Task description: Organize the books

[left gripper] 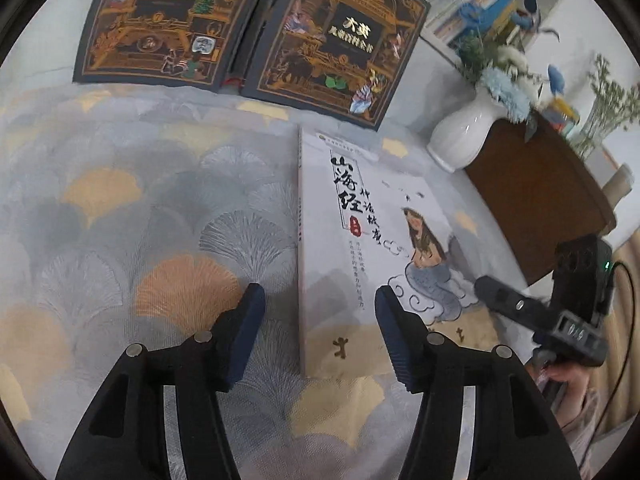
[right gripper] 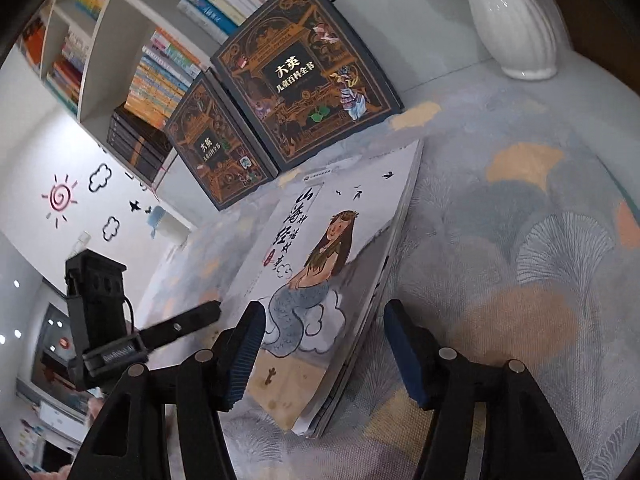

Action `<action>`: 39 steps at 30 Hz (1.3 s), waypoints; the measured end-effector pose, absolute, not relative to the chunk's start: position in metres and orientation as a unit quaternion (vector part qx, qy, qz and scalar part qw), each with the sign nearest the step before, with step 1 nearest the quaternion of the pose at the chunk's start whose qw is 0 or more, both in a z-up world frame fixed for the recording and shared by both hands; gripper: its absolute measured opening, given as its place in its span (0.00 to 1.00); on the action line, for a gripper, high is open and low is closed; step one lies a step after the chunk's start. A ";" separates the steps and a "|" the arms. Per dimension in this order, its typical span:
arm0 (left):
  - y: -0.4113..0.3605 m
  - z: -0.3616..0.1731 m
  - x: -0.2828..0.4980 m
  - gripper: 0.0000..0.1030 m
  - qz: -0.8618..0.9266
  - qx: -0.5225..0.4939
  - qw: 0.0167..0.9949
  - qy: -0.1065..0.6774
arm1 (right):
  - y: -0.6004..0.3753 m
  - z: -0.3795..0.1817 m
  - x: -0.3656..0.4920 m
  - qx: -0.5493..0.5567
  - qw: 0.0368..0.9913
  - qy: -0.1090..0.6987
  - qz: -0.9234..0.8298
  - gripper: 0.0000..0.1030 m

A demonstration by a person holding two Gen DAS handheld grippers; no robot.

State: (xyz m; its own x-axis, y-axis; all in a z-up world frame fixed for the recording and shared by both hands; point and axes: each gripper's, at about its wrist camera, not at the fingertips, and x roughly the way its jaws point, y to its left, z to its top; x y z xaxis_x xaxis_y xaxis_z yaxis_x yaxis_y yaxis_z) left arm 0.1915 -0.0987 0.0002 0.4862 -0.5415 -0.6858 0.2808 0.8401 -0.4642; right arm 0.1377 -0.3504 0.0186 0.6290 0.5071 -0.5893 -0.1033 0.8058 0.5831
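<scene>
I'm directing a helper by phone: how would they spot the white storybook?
Start at the two dark gold-patterned books standing at the back of the patterned cloth. Just before them lies the white book, flat. Only it has a pale cover with a long-haired mermaid figure.

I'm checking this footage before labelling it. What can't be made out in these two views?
- White book: small cover print, too small in both views.
- Its near corner, right wrist view: hidden behind a finger.
- Vase: top cut off by that view's edge.
- Shelf books: spines unreadable.
</scene>
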 end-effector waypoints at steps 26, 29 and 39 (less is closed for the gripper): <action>-0.131 0.001 0.184 0.62 -0.221 -0.024 0.875 0.431 | -0.354 0.017 0.137 0.262 0.864 0.389 0.182 0.60; -0.131 0.003 0.183 0.62 -0.230 -0.027 0.873 0.429 | -0.356 0.018 0.135 0.288 0.860 0.373 0.195 0.61; -0.139 0.005 0.179 0.62 -0.242 -0.005 0.870 0.430 | -0.348 0.020 0.133 0.278 0.863 0.376 0.192 0.61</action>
State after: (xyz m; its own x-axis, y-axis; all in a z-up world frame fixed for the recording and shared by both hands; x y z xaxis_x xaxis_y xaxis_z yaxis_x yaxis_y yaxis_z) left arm 0.1791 -0.1389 0.0045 0.5130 -0.4260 -0.7452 0.4171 0.8825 -0.2174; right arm 0.1329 -0.3478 0.0199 0.6431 0.5408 -0.5422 -0.1232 0.7719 0.6237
